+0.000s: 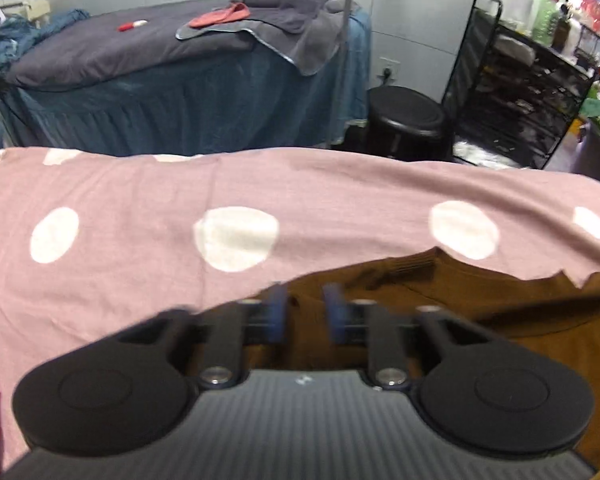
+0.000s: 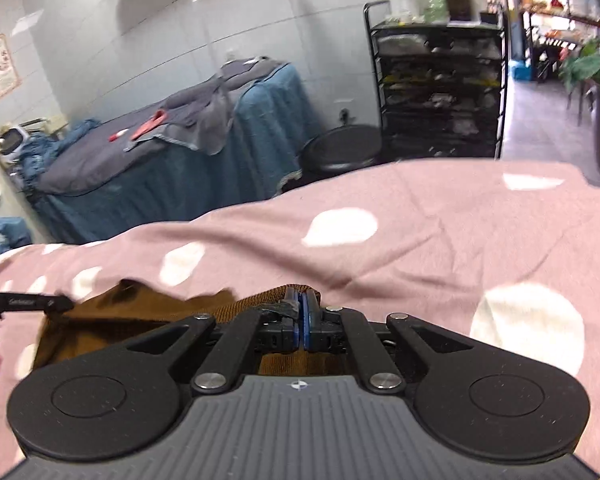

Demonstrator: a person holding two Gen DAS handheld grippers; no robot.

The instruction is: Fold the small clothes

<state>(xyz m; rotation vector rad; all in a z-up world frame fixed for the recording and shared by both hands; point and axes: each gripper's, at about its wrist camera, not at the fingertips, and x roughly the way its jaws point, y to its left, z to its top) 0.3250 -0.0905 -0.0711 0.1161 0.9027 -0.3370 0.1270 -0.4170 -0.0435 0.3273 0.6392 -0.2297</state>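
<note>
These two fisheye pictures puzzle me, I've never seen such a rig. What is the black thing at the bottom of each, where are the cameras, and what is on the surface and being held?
No robot here: a person holds a two-finger gripper in each hand, and a camera on each looks forward along its fingers. The black body low in each picture is that gripper itself.

The left wrist view shows the left gripper with its blue pads apart, nothing pinched, above a brown garment. The right wrist view shows the right gripper shut on the ribbed edge of the same brown garment; the other gripper's tip shows at that picture's left edge.

The garment lies on a pink cloth with white dots covering the work surface. Behind stand a blue-draped bed, a black stool and a black rack.
</note>
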